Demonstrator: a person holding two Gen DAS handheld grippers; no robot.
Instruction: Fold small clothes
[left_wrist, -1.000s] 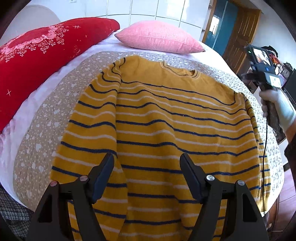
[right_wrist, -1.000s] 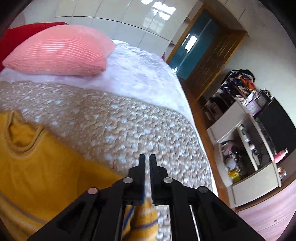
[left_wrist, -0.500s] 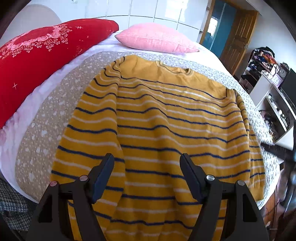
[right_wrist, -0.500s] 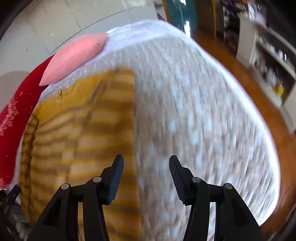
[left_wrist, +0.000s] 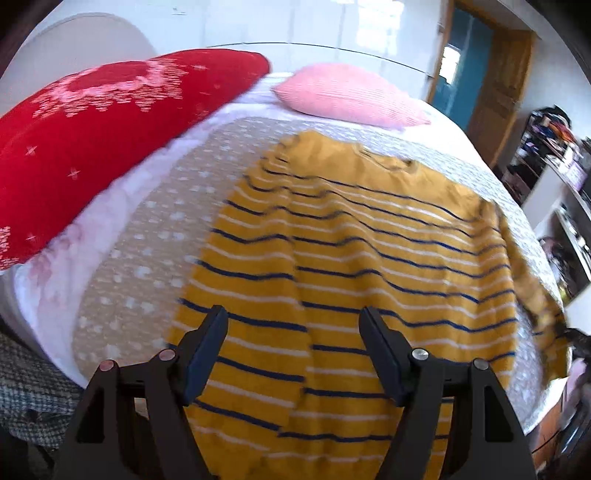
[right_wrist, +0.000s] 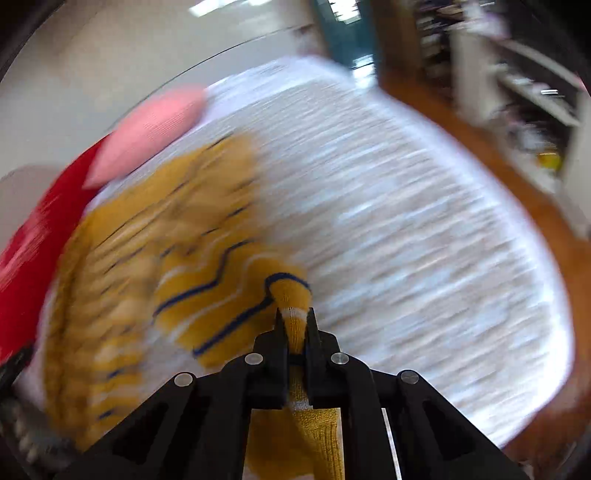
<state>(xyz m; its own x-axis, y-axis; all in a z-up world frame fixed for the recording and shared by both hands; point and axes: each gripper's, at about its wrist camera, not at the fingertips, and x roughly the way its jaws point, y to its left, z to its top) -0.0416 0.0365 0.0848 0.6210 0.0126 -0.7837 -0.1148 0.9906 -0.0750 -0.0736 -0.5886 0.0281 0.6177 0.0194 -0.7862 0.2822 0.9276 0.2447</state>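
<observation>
A yellow sweater (left_wrist: 369, 258) with blue and white stripes lies spread on the bed, neck toward the pillows. My left gripper (left_wrist: 293, 343) is open and empty, hovering above the sweater's lower left part. My right gripper (right_wrist: 294, 317) is shut on the sweater's right sleeve (right_wrist: 291, 295) and lifts it off the bed; the rest of the sweater (right_wrist: 147, 258) is blurred to its left.
A beige dotted blanket (left_wrist: 147, 258) covers the bed under the sweater. A red pillow (left_wrist: 92, 147) and a pink pillow (left_wrist: 351, 96) lie at the head. Shelves with clutter (left_wrist: 565, 221) stand at the right, past the bed edge.
My right gripper opened, moved down along the sweater's right side, then shut on the sleeve and raised it. My left gripper stayed open and shifted slightly.
</observation>
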